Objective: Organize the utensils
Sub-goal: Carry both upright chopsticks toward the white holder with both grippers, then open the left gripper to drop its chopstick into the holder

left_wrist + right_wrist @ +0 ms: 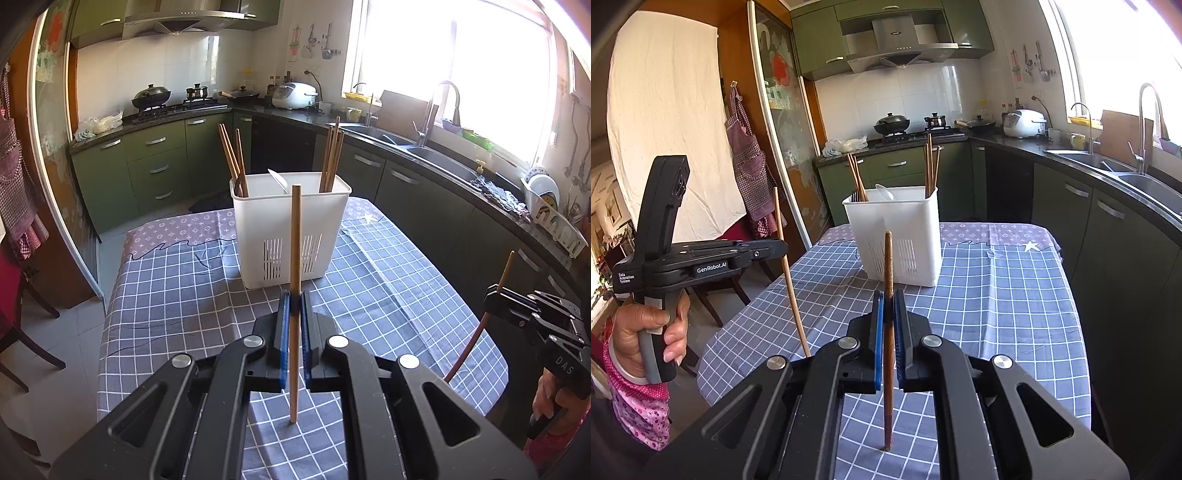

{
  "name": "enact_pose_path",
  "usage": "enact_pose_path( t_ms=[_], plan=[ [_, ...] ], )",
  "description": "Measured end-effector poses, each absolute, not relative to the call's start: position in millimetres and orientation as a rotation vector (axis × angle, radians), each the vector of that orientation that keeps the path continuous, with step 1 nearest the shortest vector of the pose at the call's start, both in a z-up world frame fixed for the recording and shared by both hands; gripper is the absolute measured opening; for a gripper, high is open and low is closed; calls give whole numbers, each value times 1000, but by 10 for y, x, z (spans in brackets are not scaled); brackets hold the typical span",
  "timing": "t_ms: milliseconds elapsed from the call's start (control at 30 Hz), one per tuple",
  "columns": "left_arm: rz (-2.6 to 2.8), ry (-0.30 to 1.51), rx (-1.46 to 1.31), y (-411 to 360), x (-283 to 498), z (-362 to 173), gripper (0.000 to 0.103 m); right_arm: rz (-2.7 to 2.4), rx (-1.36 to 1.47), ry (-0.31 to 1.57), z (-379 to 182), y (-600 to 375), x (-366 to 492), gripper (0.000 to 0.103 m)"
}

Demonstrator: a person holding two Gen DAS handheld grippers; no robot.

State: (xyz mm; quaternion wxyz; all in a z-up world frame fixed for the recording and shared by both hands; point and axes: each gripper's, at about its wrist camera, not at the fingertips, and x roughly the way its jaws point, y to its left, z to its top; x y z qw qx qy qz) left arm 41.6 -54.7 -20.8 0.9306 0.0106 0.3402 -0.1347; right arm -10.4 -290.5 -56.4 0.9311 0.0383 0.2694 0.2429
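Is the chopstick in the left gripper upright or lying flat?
Upright. The chopstick stands nearly vertical, clamped between the left gripper's blue pads, its lower tip down at the tablecloth.

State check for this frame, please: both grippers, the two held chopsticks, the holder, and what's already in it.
Left gripper: shut on light chopstick, upright.
Right gripper: shut on dark chopstick, upright.
White holder: standing on the tablecloth, untouched.
Chopsticks in holder: leaning, ends sticking out.

Sunlight flooded through the big window [461, 66] over the sink [417, 147]. Green cabinets [159, 162] lined white-tiled walls [886, 99], and a checked cloth [177, 295] covered the table.
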Motion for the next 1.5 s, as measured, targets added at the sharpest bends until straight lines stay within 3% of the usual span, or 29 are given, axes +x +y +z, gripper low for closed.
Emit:
enact_pose_path(
  t_ms=[533, 1133, 1267, 1500],
  plan=[
    [-314, 660, 29, -536, 813, 140, 6, 483, 94, 536, -565, -2952, -7, 6],
    [-286, 427, 62, -684, 1407, 1425, 6, 487, 94, 534, -584, -2959, -22, 6],
    [-235, 412, 92, -784, 1644, 1372, 6, 489, 91, 535, -584, -2955, -36, 6],
    [-226, 537, 82, -839, 1942, 884, 6, 487, 88, 539, -570, -2959, -17, 6]
  ],
)
